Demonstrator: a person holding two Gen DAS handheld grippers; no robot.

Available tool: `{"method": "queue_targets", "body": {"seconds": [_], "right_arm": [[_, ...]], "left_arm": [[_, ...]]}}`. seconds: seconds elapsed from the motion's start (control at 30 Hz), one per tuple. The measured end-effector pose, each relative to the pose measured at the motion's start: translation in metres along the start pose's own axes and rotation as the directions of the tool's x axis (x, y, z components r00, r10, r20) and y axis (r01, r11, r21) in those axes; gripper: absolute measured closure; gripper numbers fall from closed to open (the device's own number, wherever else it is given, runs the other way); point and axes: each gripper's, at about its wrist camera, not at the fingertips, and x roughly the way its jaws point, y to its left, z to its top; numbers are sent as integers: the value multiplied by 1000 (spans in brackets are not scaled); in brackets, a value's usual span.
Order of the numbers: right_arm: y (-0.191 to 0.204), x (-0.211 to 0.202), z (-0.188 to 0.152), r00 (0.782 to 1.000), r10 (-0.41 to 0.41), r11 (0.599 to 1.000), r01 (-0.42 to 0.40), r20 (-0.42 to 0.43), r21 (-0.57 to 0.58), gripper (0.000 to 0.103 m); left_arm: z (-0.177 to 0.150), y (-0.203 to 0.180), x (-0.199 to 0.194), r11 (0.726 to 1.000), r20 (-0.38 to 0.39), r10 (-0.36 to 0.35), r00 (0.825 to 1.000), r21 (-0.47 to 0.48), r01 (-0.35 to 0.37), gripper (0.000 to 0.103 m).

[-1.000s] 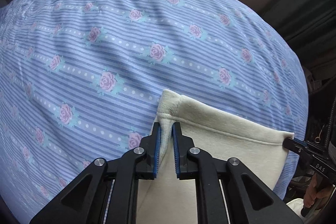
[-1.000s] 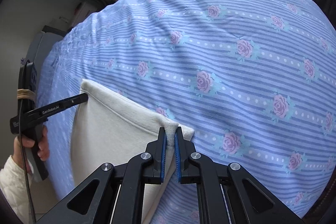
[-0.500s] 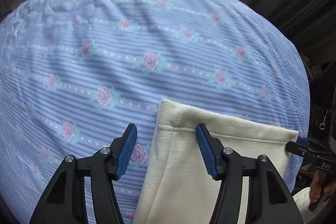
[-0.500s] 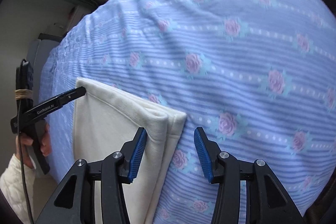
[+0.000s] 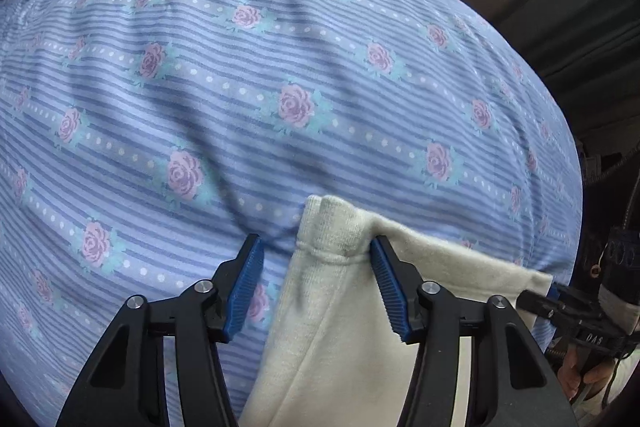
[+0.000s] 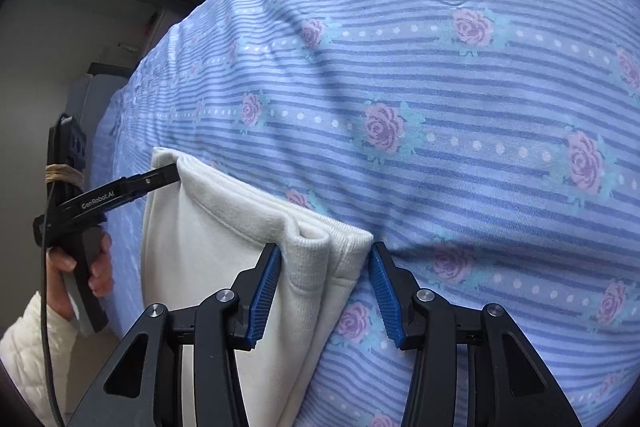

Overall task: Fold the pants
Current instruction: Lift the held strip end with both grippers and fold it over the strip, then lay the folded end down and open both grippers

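Setting: a bed covered by a soft blue striped sheet point(image 5: 304, 39) printed with pink roses and rows of white dots; the fabric lies in shallow rumples.
Pants: cream fleece pants point(image 6: 224, 239), thick and plush, lie folded in layers on the sheet at the near edge of the bed. Their ribbed, stitched hem corners point away from the cameras.
Left tongs: the left tongs point(image 5: 316, 287), black arms with ridged blue pads, have jaws closing. One hem corner of the pants sits between them; the right pad touches the fleece, the left pad stands clear over the sheet, so nothing is pinched.
Right tongs: the right tongs point(image 6: 322, 291) stand parted around the other corner, a rounded double fold. The pads are just beside the cloth, not squeezing it.
Person: a hand point(image 6: 86, 263) in a quilted cream sleeve point(image 6: 24, 351) holds the left tool's handle.
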Motion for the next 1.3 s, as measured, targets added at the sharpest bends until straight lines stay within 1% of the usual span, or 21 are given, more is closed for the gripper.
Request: {"method": "queue_targets", "body": {"seconds": [0.03, 0.07, 0.1, 0.13, 0.2, 0.23, 0.27, 0.3, 0.37, 0.43, 0.5, 0.53, 0.63, 0.67, 0.73, 0.77, 0.9, 1.03, 1.2, 1.23, 1.3], "right_arm": [[0, 1, 0, 1000, -5, 1000, 5, 1, -10, 57], [1, 2, 0, 1000, -13, 1000, 13, 1, -24, 58], [1, 1, 0, 1000, -20, 999, 20, 0, -36, 59], [3, 1, 0, 1000, -30, 998, 29, -3, -55, 60], [5, -1, 2, 999, -30, 998, 30, -10, -63, 64], [5, -2, 3, 1000, -25, 998, 24, -18, -61, 66], [5, -5, 5, 1000, -17, 998, 15, -24, -56, 71], [7, -8, 7, 1000, 4, 999, -6, -28, -48, 76], [7, -21, 7, 999, 31, 999, -32, -27, -44, 78], [17, -39, 4, 998, 59, 996, -60, -13, -65, 79], [32, -56, 0, 998, 65, 992, -64, 6, -110, 79], [44, -71, -5, 998, 67, 986, -63, 21, -151, 79], [72, -101, -17, 996, 80, 969, -68, 41, -239, 79], [85, -112, -23, 996, 82, 959, -66, 47, -276, 80], [108, -133, -34, 994, 90, 933, -64, 58, -354, 80], [122, -145, -42, 994, 92, 914, -58, 66, -402, 80], [163, -177, -69, 990, 125, 853, -72, 68, -517, 80], [204, -200, -108, 986, 160, 783, -92, 56, -615, 80], [242, -212, -160, 984, 179, 696, -107, 27, -710, 80], [253, -213, -177, 985, 173, 670, -102, 21, -735, 80], [267, -210, -205, 986, 169, 632, -108, 0, -768, 80]], "left_arm": [[1, -2, 2, 1000, 6, -11, 1000, -20, 11, 58], [2, -2, 3, 999, 9, -26, 1000, -42, 26, 66], [3, -6, 6, 998, 4, -34, 999, -57, 35, 70], [5, -10, 7, 996, -10, -66, 998, -57, 65, 70], [5, -14, 4, 997, -17, -53, 998, -63, 52, 77], [4, -16, 2, 997, -17, -46, 999, -64, 45, 80], [6, -23, 0, 997, -13, -41, 999, -62, 40, 83], [6, -25, -7, 998, -4, -35, 999, -55, 35, 85], [4, -33, -25, 998, 21, -41, 999, -47, 42, 86], [-2, -39, -45, 998, 55, -52, 997, -33, 54, 86], [-10, -47, -68, 998, 100, -62, 993, -12, 64, 86], [-16, -50, -82, 997, 126, -71, 990, -3, 72, 86], [-35, -52, -124, 998, 198, -66, 978, 6, 66, 86], [-41, -51, -138, 998, 222, -64, 973, 4, 64, 86], [-57, -48, -169, 999, 274, -35, 961, -14, 41, 86], [-67, -47, -183, 1000, 303, -4, 953, -26, 12, 86], [-115, -37, -239, 998, 401, 27, 916, -60, -3, 86], [-166, -21, -280, 994, 458, 66, 886, -103, -20, 86], [-246, 3, -319, 982, 510, 111, 853, -186, -16, 86], [-259, 8, -325, 980, 513, 115, 851, -198, -13, 86], [-290, 19, -330, 973, 514, 119, 849, -230, 3, 86]]}}
